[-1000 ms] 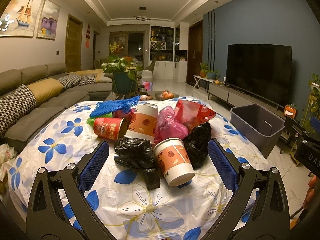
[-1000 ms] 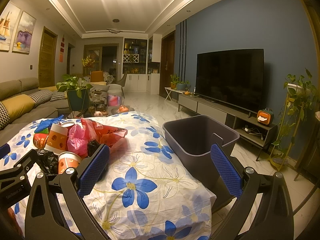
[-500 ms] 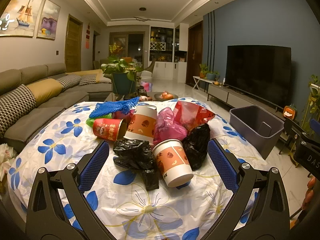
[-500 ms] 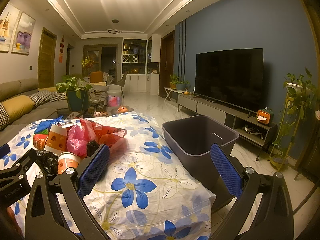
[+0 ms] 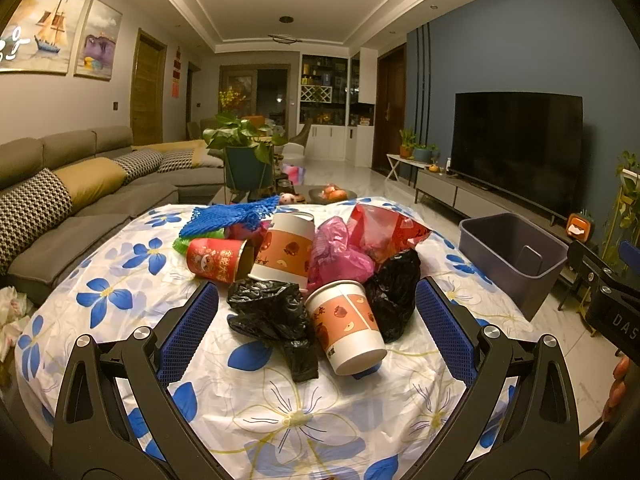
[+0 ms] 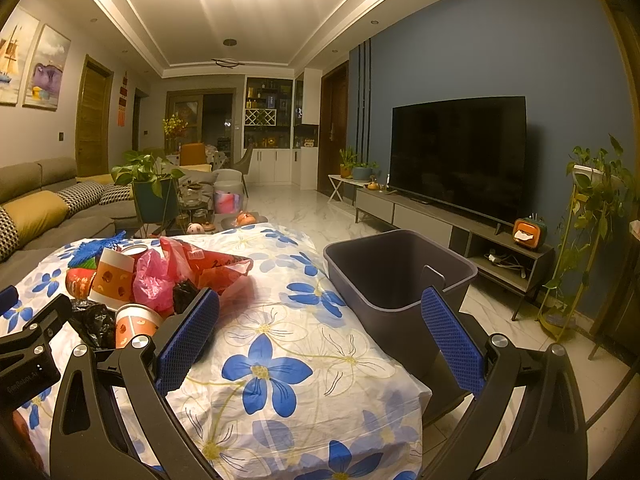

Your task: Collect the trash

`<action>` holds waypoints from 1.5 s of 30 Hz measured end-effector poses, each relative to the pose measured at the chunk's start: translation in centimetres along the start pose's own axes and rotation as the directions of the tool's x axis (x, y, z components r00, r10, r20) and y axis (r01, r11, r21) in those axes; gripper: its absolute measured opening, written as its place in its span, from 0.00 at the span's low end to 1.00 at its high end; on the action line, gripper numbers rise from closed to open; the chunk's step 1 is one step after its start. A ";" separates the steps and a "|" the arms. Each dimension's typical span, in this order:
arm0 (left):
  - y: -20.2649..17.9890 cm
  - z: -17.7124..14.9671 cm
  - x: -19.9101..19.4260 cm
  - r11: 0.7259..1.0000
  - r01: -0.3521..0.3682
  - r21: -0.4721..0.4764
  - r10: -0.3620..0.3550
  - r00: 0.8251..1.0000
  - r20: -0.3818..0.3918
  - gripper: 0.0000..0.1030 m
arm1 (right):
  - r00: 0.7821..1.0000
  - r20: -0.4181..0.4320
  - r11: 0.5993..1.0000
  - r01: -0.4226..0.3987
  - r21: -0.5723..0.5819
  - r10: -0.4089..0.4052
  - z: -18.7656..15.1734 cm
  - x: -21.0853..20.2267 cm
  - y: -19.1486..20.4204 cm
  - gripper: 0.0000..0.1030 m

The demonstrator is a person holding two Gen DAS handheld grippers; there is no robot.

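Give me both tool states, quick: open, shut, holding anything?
Left tool: open, holding nothing; a cup and black bags lie between its fingers.
Right tool: open, holding nothing.

Tablecloth (image 5: 120,280): matt printed cloth, creased. Black bags (image 5: 272,312): thin glossy plastic, crumpled. Pink bag (image 5: 340,252): translucent plastic film. Cups (image 5: 348,328): smooth printed paper. Blue net (image 5: 228,216): foam mesh. Bin (image 6: 384,280): smooth matt grey plastic. Floor (image 6: 320,216): polished marble-look tile
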State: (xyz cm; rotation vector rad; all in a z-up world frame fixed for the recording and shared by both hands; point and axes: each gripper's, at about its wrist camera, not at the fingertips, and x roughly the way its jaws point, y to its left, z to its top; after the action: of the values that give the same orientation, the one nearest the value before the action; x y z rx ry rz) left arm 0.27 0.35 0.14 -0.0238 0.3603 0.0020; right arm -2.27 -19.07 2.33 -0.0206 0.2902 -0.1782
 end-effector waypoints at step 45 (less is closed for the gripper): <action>0.3 -0.3 0.4 1.000 -0.004 -0.017 0.003 1.000 -0.006 0.95 | 1.000 -0.006 1.000 -0.018 0.019 0.018 -0.7 0.6 -0.2 0.95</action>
State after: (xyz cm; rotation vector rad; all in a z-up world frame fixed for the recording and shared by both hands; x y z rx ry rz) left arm 0.56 0.62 -0.30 -0.0397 0.3664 0.0084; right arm -1.96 -19.39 1.47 0.0013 0.2947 -0.1634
